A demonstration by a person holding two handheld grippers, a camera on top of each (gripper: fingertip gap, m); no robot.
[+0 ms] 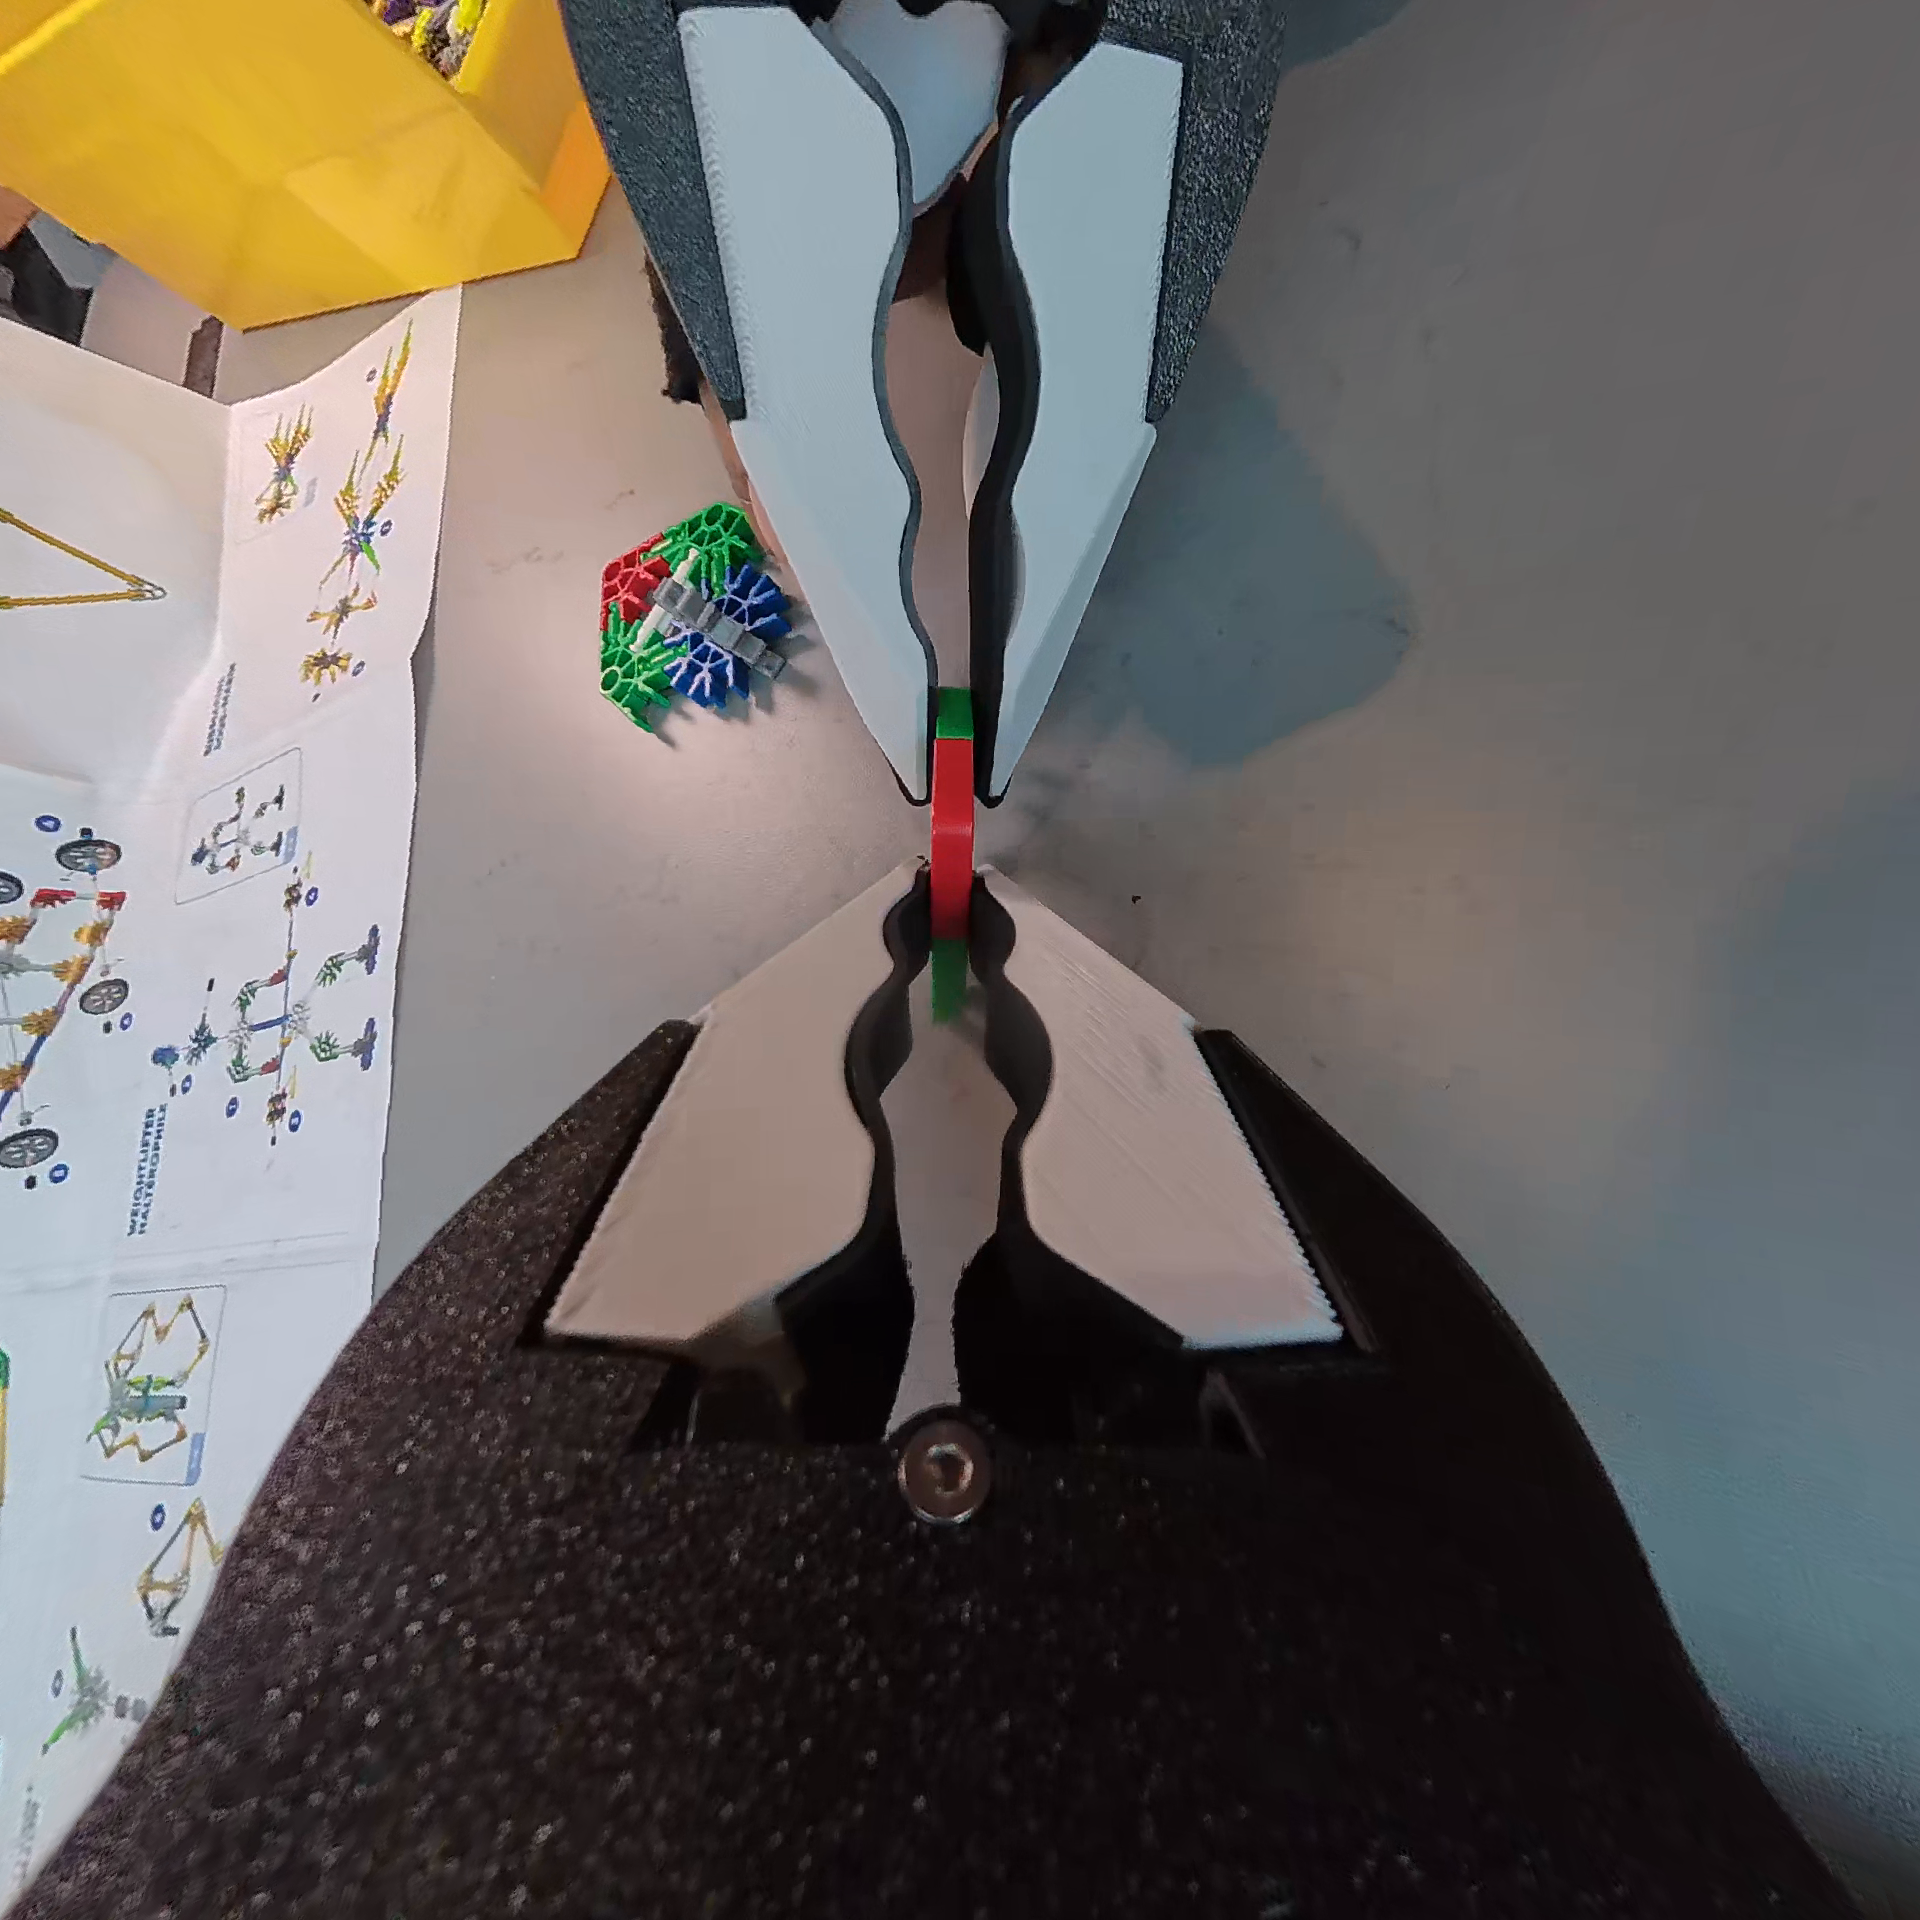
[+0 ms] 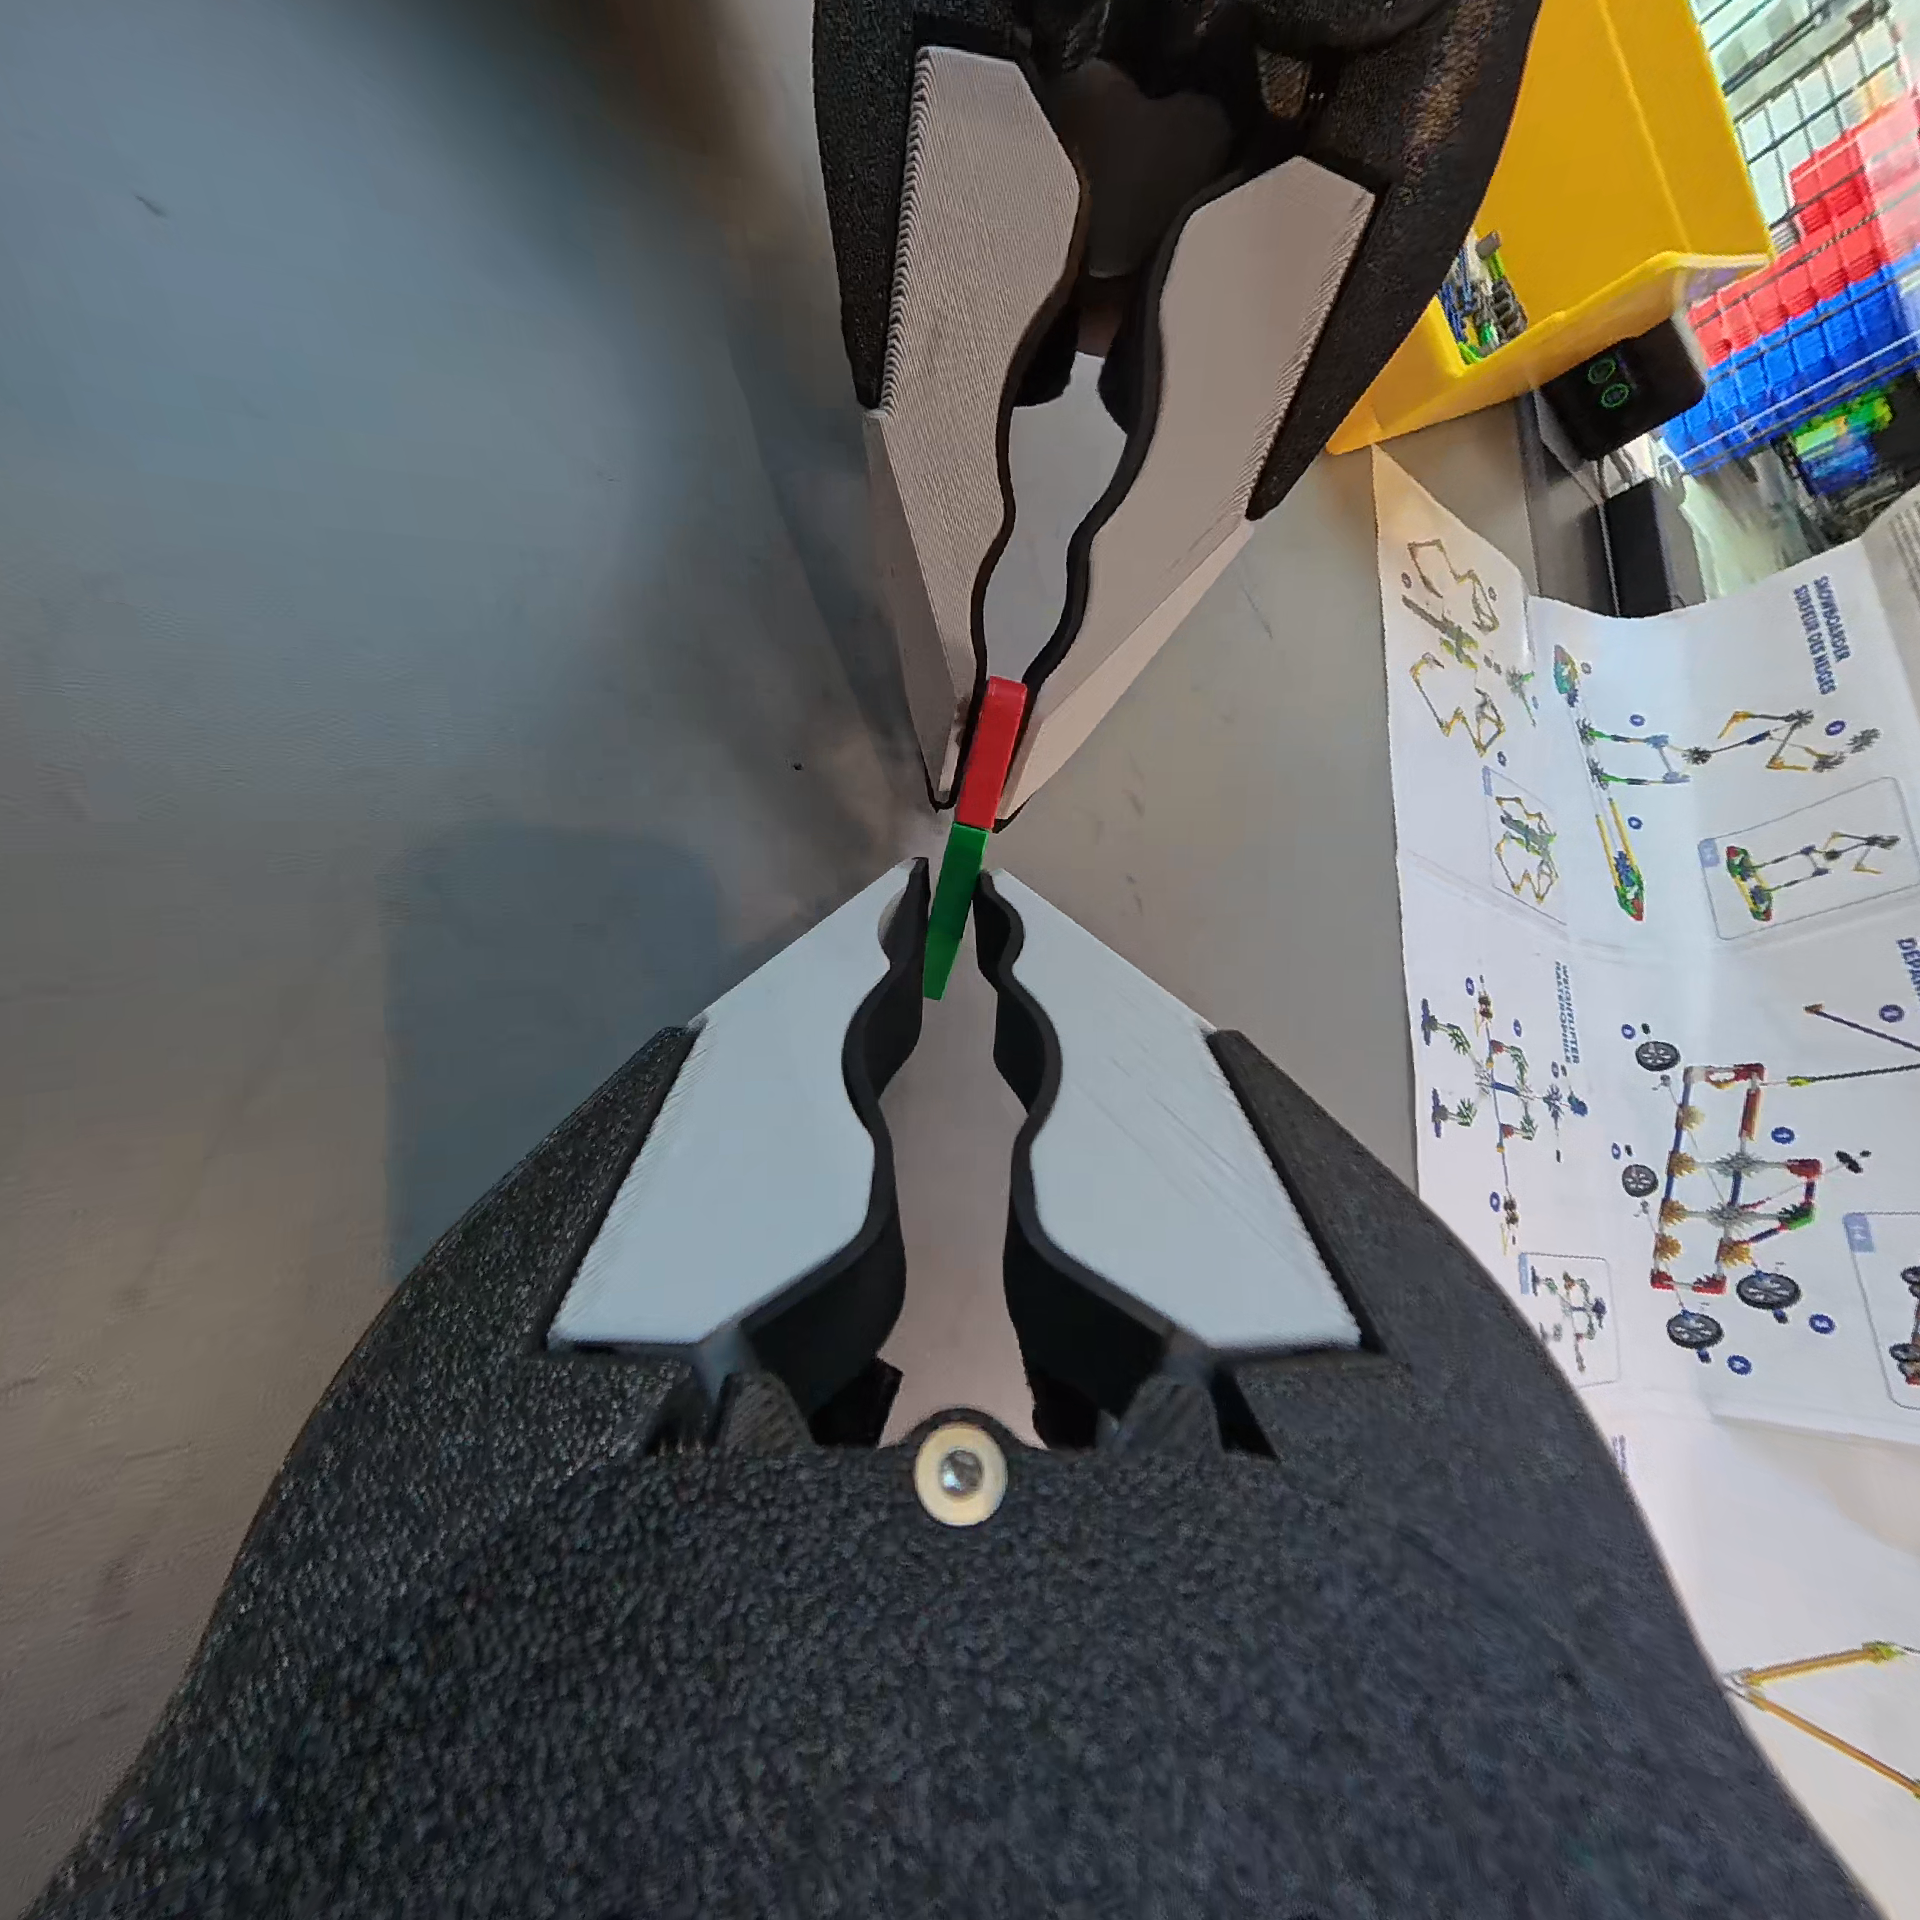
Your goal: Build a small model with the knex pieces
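Observation:
In the left wrist view my left gripper [image 1: 948,878] is shut on a flat red connector piece [image 1: 951,831], held edge-on, with a green bit [image 1: 948,982] showing behind its tips. My right gripper [image 1: 954,795] faces it tip to tip from above, shut on a green piece [image 1: 954,709]. In the right wrist view my right gripper [image 2: 953,873] grips the green piece [image 2: 951,914], and the left gripper [image 2: 971,816] opposite grips the red piece [image 2: 992,748]. Red and green meet end to end between the tips, above the grey table [image 1: 1455,935].
A cluster of green, blue, red and grey connectors [image 1: 691,623] lies on the table left of the grippers. A printed instruction sheet [image 1: 260,935] [image 2: 1662,987] lies beside it. A yellow bin [image 1: 291,156] [image 2: 1590,208] stands behind, with a small black device [image 2: 1616,390] and stacked blue and red bins [image 2: 1829,291]. Less than 4 cm separates the two grippers' tips.

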